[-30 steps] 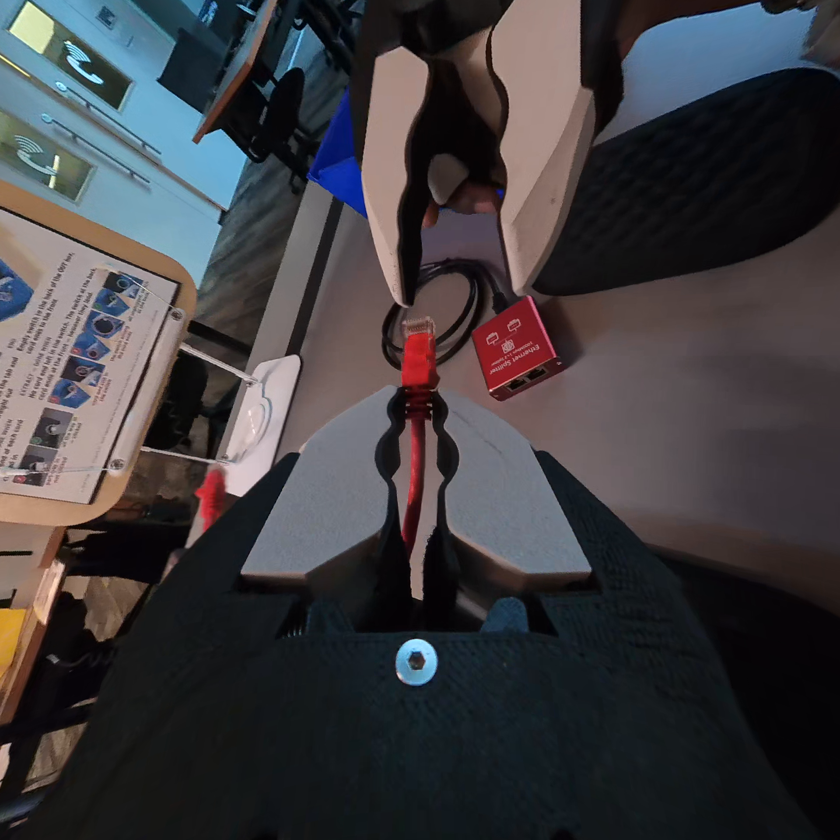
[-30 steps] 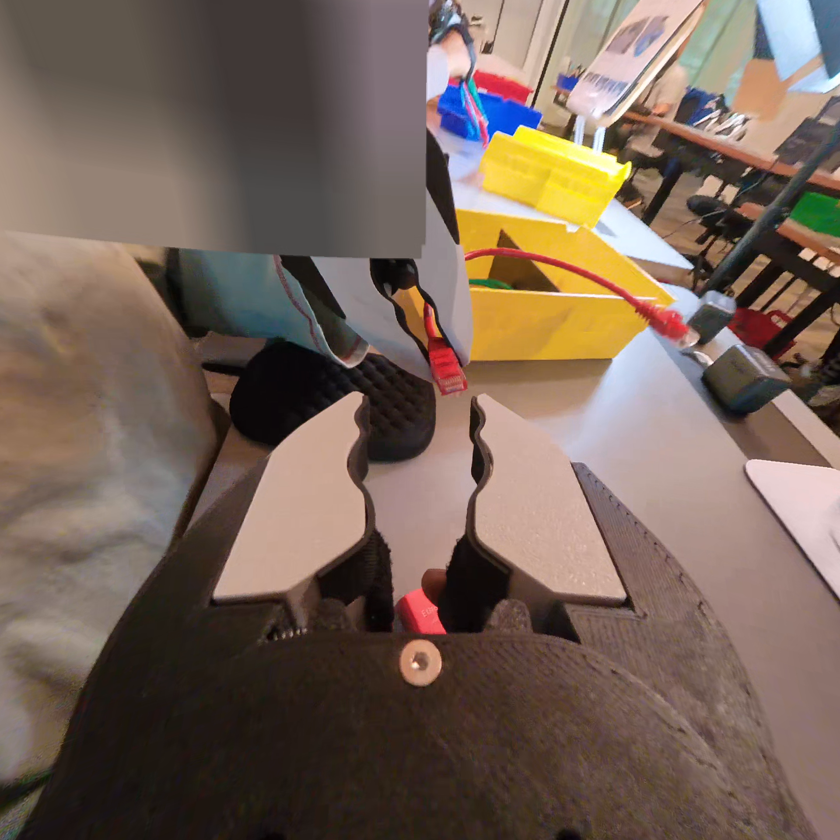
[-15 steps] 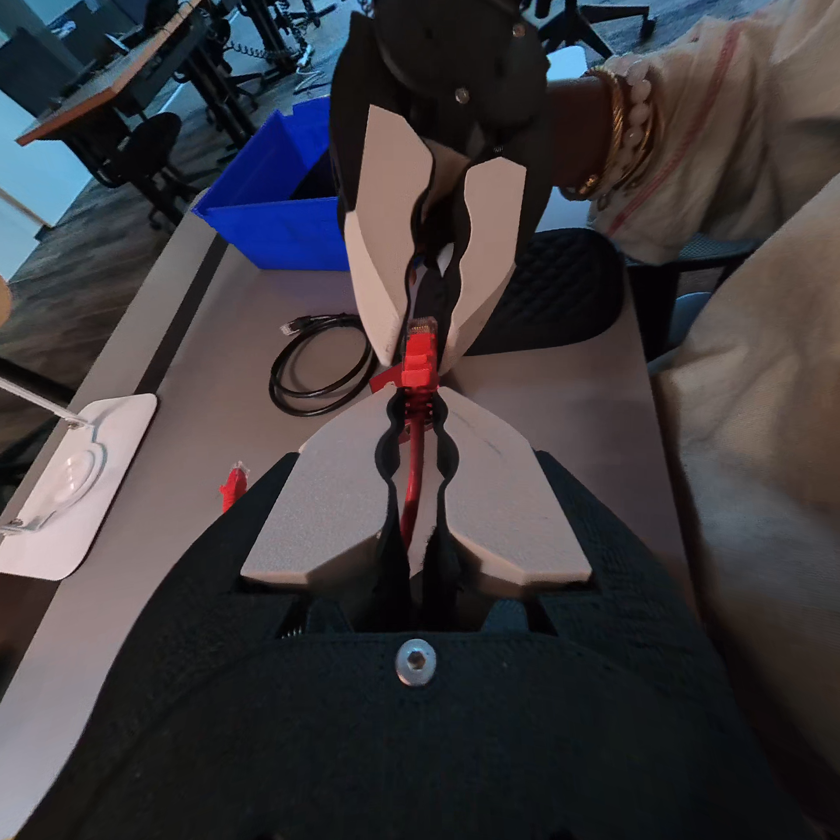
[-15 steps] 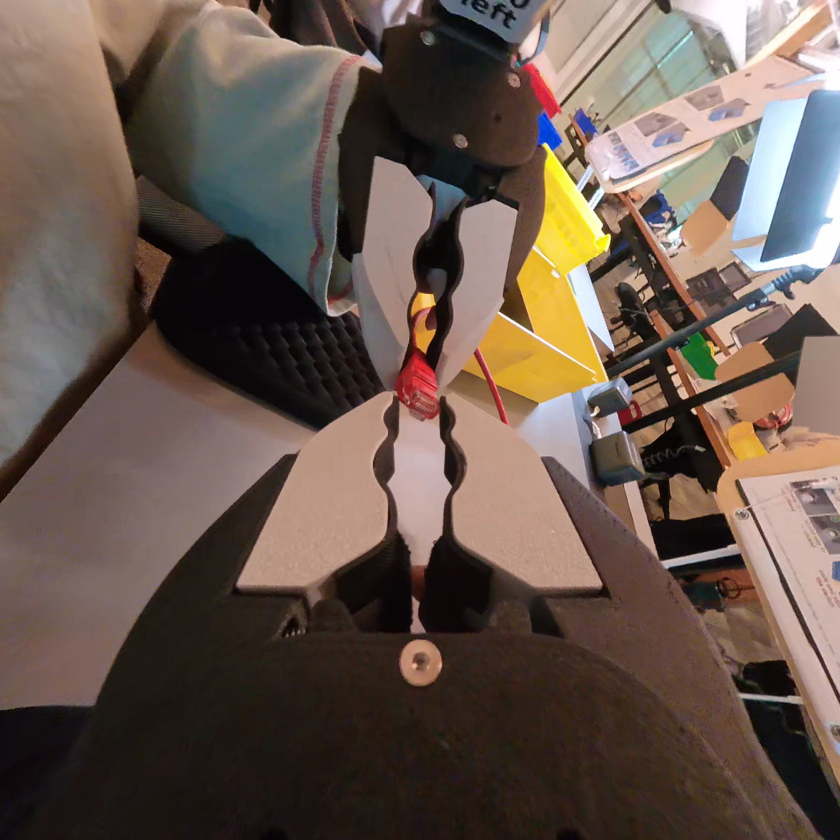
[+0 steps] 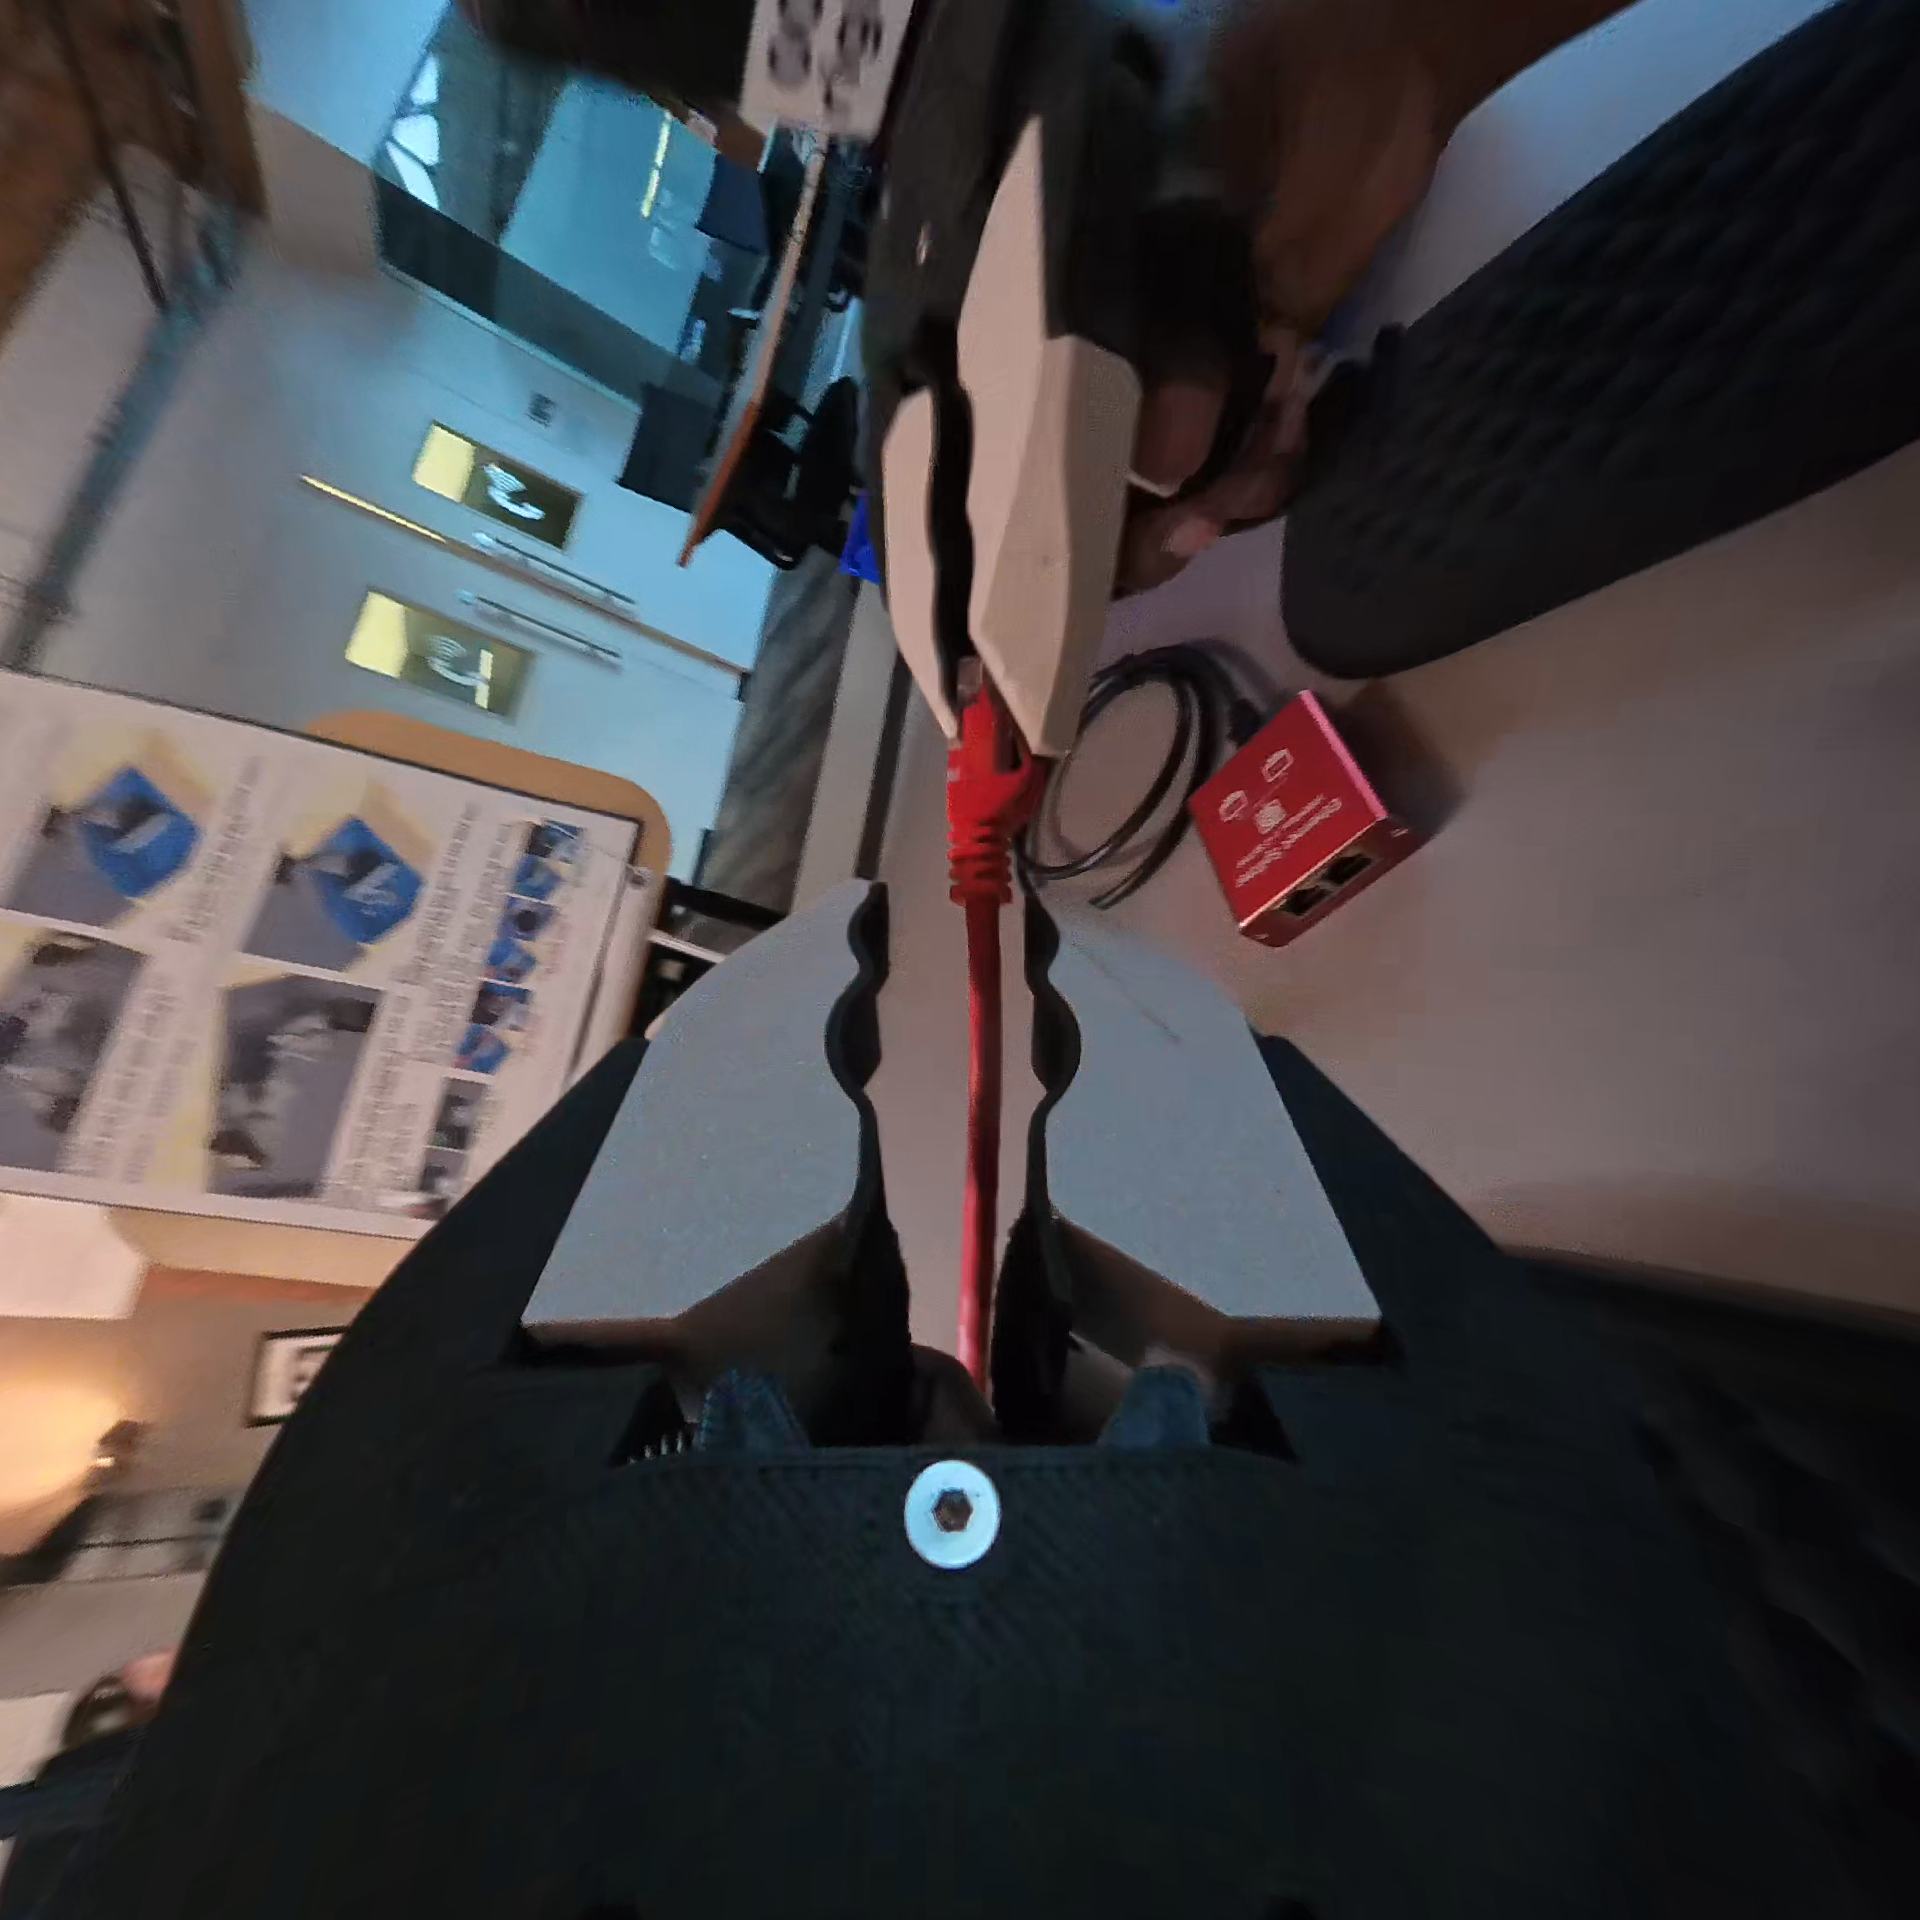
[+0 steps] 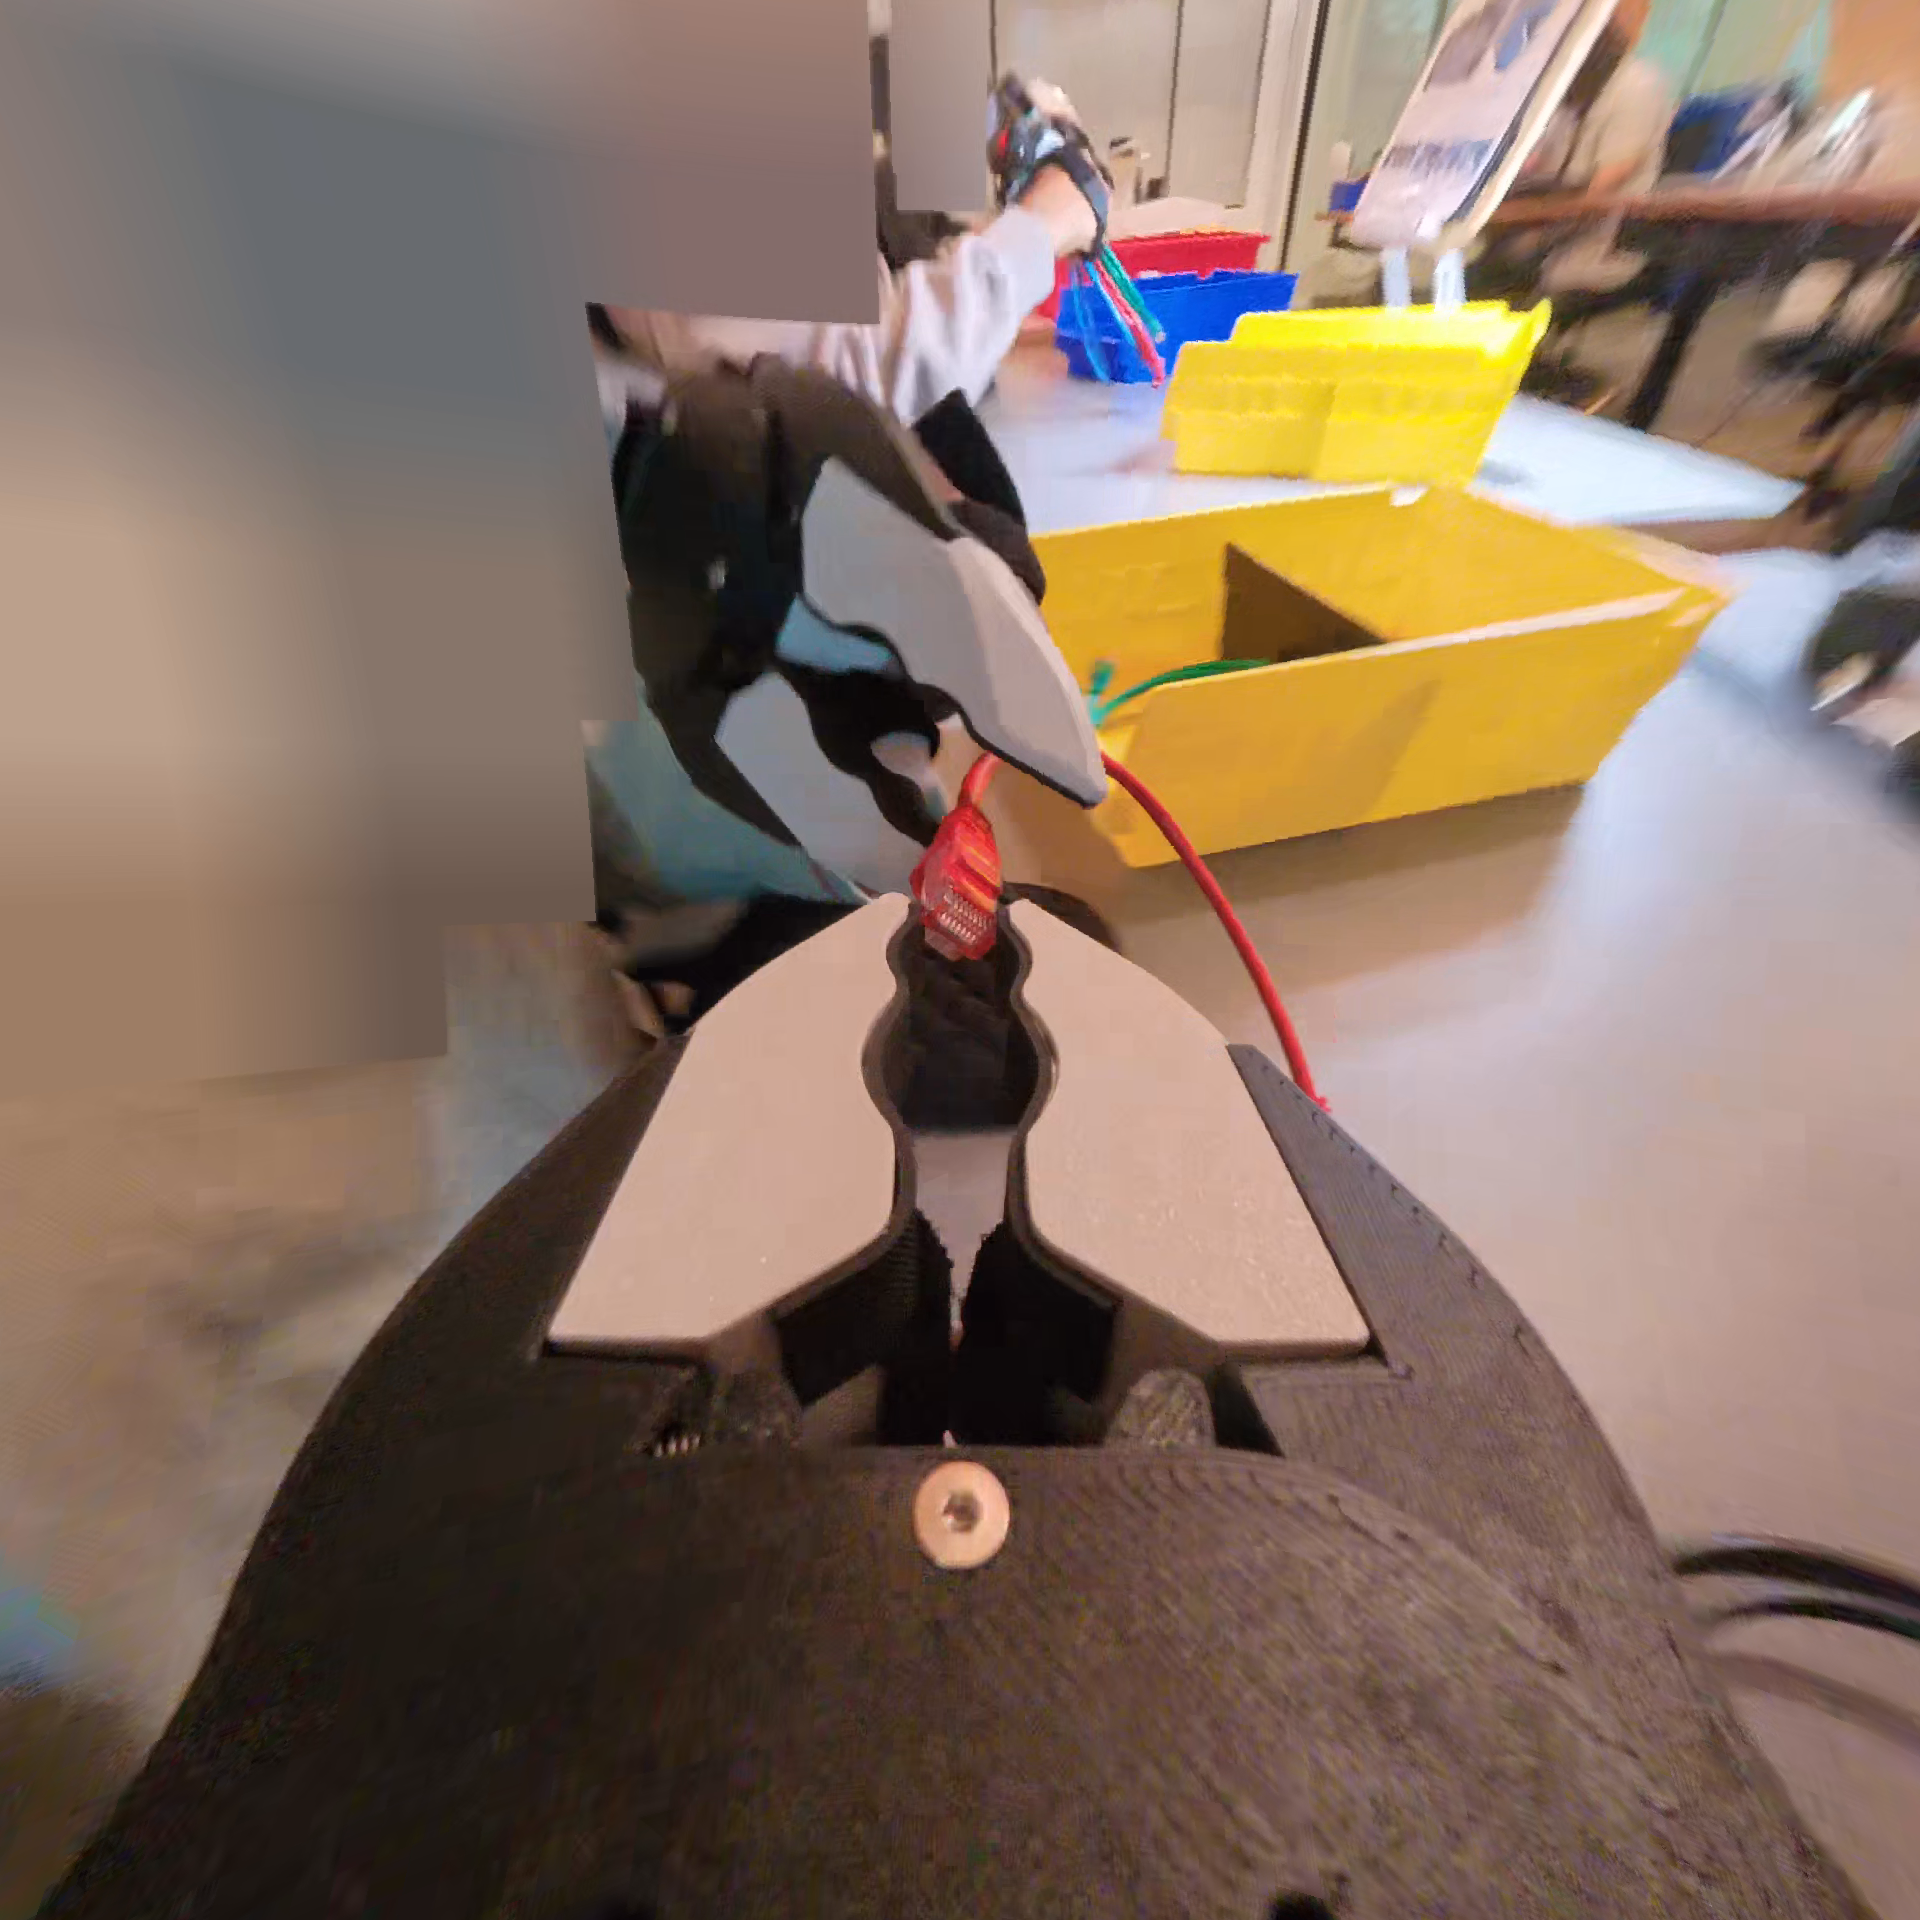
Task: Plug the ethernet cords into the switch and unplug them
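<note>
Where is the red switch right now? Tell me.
In the left wrist view, the red switch lies on the grey table right of centre, beside the coiled black cable and right of the red ethernet cord.

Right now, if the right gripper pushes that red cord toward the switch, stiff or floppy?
The red cord is probably floppy: it droops in a curve behind its plug. The plug looks rigid, so the right gripper, pinching it, can likely steer it.

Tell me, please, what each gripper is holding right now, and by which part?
The right gripper pinches the red ethernet cord's plug between its fingers' tips. The left gripper is open; the cord merely runs between its fingers, ungripped.
</note>
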Demonstrator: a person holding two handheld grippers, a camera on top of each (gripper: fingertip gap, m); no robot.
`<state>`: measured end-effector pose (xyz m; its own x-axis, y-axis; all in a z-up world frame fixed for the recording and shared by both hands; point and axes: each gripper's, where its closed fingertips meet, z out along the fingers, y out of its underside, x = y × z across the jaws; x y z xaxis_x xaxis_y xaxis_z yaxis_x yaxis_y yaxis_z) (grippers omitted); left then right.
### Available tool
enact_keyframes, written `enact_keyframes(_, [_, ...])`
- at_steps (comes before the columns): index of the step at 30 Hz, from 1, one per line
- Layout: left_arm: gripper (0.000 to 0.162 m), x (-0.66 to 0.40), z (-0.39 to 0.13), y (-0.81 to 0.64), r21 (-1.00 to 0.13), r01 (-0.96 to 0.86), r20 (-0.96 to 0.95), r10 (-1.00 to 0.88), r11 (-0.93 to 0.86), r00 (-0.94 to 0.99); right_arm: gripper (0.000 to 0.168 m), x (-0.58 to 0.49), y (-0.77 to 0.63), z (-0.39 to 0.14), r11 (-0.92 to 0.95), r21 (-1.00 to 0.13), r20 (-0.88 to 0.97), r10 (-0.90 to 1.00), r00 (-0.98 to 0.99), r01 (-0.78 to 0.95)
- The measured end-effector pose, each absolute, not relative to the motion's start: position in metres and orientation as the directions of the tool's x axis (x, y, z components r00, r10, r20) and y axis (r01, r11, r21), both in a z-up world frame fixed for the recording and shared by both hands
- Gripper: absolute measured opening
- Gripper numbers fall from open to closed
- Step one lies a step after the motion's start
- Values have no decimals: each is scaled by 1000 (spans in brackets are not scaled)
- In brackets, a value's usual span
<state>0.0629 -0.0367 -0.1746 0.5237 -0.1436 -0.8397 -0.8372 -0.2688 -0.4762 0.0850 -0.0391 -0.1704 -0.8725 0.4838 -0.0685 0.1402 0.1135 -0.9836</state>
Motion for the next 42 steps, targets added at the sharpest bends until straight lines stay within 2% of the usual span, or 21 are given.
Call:
enact_keyframes(3, [29, 65, -172, -34, -379, -891, -897, -139, -250, 421, 13, 86, -39, -167, -126, -917, -398, 366, -841, 379])
enact_keyframes(6, [27, 72, -163, -32, -348, -919, -924, -100, -184, 370, 13, 84, -35, -165, -279, -805, -586, 244, -772, 523])
enact_keyframes(10, [12, 73, -166, -30, -326, -926, -927, -127, -192, 353, 13, 83, -32, -168, -352, -712, -685, 158, -711, 607])
enact_keyframes(13, [11, 72, -168, -30, -316, -927, -926, -148, -202, 347, 13, 82, -31, -170, -349, -716, -684, 173, -709, 605])
enact_keyframes(15, [11, 74, -166, -30, -351, -916, -909, -164, -194, 383, 13, 83, -31, -169, -341, -721, -679, 173, -714, 603])
enact_keyframes(17, [11, 74, -164, -31, -425, -886, -873, -176, -184, 455, 14, 85, -31, -167, -311, -781, -612, 210, -762, 541])
enact_keyframes(19, [11, 75, -163, -32, -524, -834, -809, -206, -172, 551, 45, 80, -28, -166, -252, -886, -459, 355, -815, 389])
enact_keyframes(20, [11, 76, -163, -33, -575, -802, -767, -232, -165, 598, 50, 78, -25, -163, -214, -933, -355, 432, -829, 288])
enact_keyframes(24, [11, 81, -159, -37, -685, -717, -659, -308, -128, 686, 49, 87, -34, -152, 14, -1000, 4, 534, -845, 4])
enact_keyframes(27, [11, 85, -161, -40, -723, -677, -594, -376, -137, 711, 46, 92, -39, -152, 246, -945, 317, 536, -783, -214])
enact_keyframes(29, [11, 85, -163, -43, -741, -654, -550, -420, -153, 722, 38, 93, -37, -150, 430, -826, 554, 506, -661, -364])
enact_keyframes(31, [11, 87, -165, -44, -759, -631, -505, -465, -162, 727, 35, 92, -37, -155, 562, -723, 671, 432, -603, -402])
enact_keyframes(33, [11, 89, -167, -45, -767, -620, -479, -493, -168, 726, 27, 92, -39, -158, 612, -675, 709, 385, -591, -412])
enact_keyframes(34, [11, 89, -167, -44, -767, -619, -476, -495, -171, 727, 16, 93, -41, -158, 617, -660, 723, 366, -585, -430])
enact_keyframes(36, [11, 89, -170, -45, -763, -621, -470, -507, -179, 723, 13, 94, -43, -160, 613, -664, 715, 354, -603, -428])
enact_keyframes(39, [11, 91, -170, -44, -774, -618, -489, -490, -137, 721, 12, 96, -43, -161, 493, -789, 586, 425, -690, -367])
enact_keyframes(42, [26, 89, -168, -43, -802, -592, -504, -438, -83, 744, 12, 100, -37, -154, 214, -932, 360, 489, -794, -291])
